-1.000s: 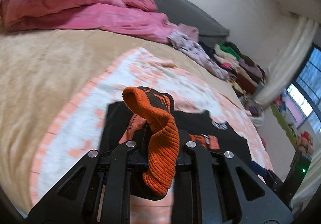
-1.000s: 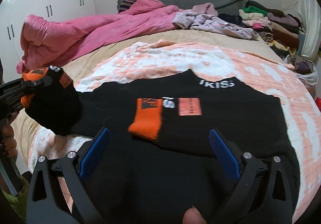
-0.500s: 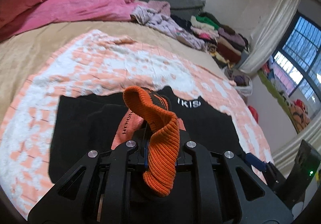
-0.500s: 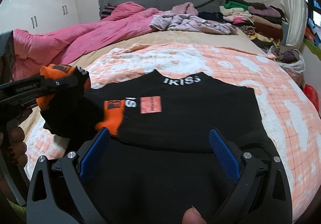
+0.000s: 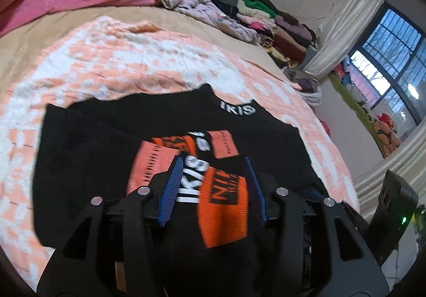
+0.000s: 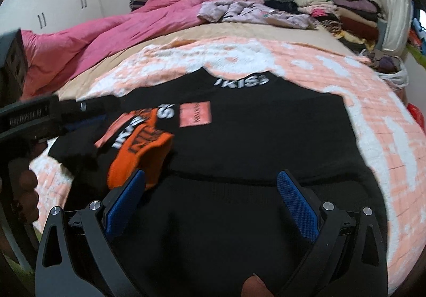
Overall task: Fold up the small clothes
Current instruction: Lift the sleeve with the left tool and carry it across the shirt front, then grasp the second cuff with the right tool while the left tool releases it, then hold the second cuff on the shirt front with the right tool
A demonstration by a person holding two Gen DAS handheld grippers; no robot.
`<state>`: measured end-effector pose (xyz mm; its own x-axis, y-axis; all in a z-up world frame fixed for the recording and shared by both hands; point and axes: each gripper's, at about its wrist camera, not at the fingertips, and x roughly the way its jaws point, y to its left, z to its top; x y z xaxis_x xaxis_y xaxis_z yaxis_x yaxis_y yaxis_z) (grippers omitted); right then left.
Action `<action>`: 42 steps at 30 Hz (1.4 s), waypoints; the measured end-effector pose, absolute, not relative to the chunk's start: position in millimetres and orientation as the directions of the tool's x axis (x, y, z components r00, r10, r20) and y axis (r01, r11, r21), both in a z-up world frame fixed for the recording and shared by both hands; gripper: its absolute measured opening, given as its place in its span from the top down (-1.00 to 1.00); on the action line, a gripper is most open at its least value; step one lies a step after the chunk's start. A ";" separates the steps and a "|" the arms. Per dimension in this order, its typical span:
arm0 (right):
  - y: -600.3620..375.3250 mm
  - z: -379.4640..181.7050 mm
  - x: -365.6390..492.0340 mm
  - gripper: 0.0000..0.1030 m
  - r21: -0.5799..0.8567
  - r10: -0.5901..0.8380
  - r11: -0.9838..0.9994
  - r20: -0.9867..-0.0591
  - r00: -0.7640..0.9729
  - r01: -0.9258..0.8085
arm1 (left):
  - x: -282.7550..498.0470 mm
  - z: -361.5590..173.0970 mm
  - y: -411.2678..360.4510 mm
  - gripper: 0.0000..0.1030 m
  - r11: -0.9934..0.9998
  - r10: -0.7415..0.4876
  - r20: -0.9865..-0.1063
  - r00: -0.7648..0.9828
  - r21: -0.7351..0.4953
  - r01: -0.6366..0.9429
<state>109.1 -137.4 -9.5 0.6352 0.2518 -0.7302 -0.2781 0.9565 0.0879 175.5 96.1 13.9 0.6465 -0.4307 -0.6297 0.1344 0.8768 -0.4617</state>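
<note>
Two grippers are hovering over the bed (image 6: 170,41): the right gripper (image 6: 210,198) is gaping empty above the black sweater (image 6: 266,137), while the left gripper (image 5: 213,185) is opening around the orange sleeve cuff (image 5: 221,206) lying on it, pads not pressing.

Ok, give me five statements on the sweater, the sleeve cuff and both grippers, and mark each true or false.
1. The black sweater lies on a peach and white blanket. True.
2. The orange cuff lies folded onto the sweater's front. True.
3. The left gripper is clamped on the cuff. False: its jaws are opening, pads apart either side of it.
4. The right gripper holds the collar. False: it is open and holds nothing.
5. The pink duvet covers the sweater. False: it lies far behind.
</note>
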 end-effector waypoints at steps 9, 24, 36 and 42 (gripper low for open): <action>-94.7 -26.1 117.9 -0.90 0.174 0.348 0.926 -0.743 0.572 -0.336 | 175.5 21.4 130.8 -0.02 0.915 -0.293 -0.637 0.713 -0.402 0.017; -64.1 -22.7 130.8 0.71 0.119 0.385 0.894 -0.699 0.603 -0.432 | 170.0 32.0 180.4 -0.26 0.917 -0.165 -0.619 0.767 -0.384 -0.112; -89.5 53.3 130.7 0.90 0.045 0.398 0.890 -0.564 0.724 -0.455 | 167.1 31.6 204.0 -0.26 0.899 -0.122 -0.614 0.780 -0.401 -0.174; -129.4 66.0 143.4 0.90 -0.008 0.298 0.934 -0.539 0.788 -0.358 | 167.8 30.4 205.6 -0.26 0.900 -0.124 -0.615 0.778 -0.400 -0.173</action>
